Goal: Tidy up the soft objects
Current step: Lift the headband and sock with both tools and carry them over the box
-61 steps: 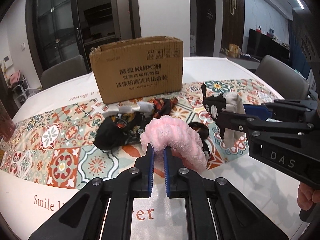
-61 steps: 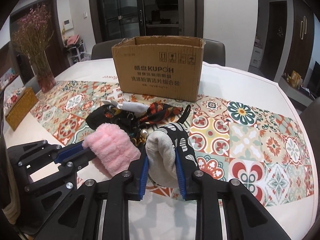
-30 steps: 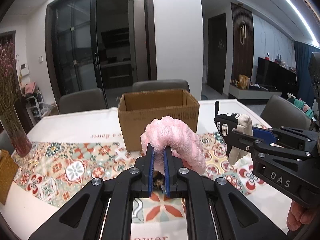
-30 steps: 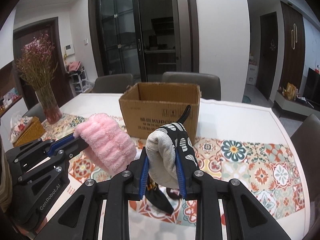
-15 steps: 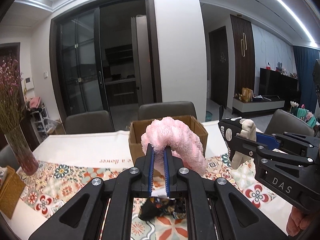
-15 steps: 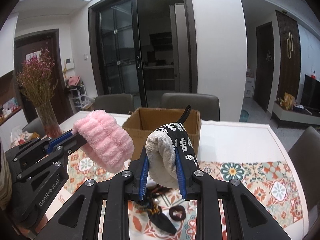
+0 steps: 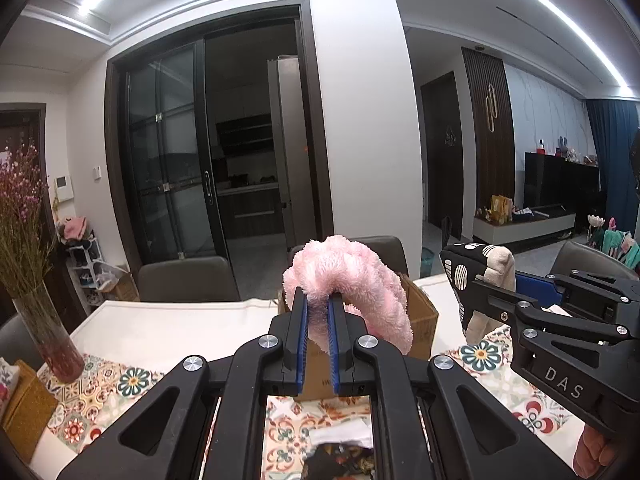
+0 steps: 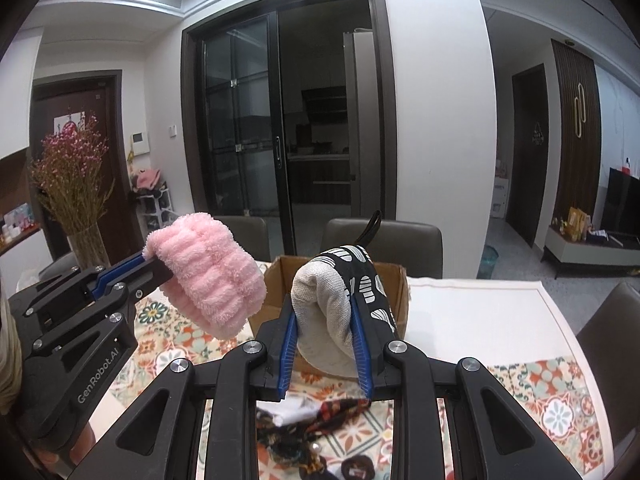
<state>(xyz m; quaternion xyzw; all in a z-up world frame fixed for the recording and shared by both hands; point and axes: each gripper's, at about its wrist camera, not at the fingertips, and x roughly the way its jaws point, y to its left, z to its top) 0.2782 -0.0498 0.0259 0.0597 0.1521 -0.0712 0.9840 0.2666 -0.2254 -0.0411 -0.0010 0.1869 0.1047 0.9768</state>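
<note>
My left gripper (image 7: pixel 318 300) is shut on a fluffy pink headband (image 7: pixel 360 280), held high above the table; it also shows in the right wrist view (image 8: pixel 208 276). My right gripper (image 8: pixel 324 316) is shut on a beige and black patterned cloth pouch (image 8: pixel 340 300), seen too in the left wrist view (image 7: pixel 476 276). An open cardboard box (image 8: pixel 396 292) stands on the table just behind and below both held items. Several dark soft items (image 8: pixel 304 432) lie on the patterned runner under the grippers.
A vase of dried pink flowers (image 8: pixel 76 204) stands at the table's left. A woven box (image 7: pixel 24 412) sits at the left edge. Grey chairs (image 8: pixel 384 232) line the far side, another (image 8: pixel 612 340) at the right. The white table (image 8: pixel 480 312) has a patterned runner.
Both grippers have risen well above the table and moved toward the box, each still holding its item. The box now sits lower in both views, largely behind the held items.
</note>
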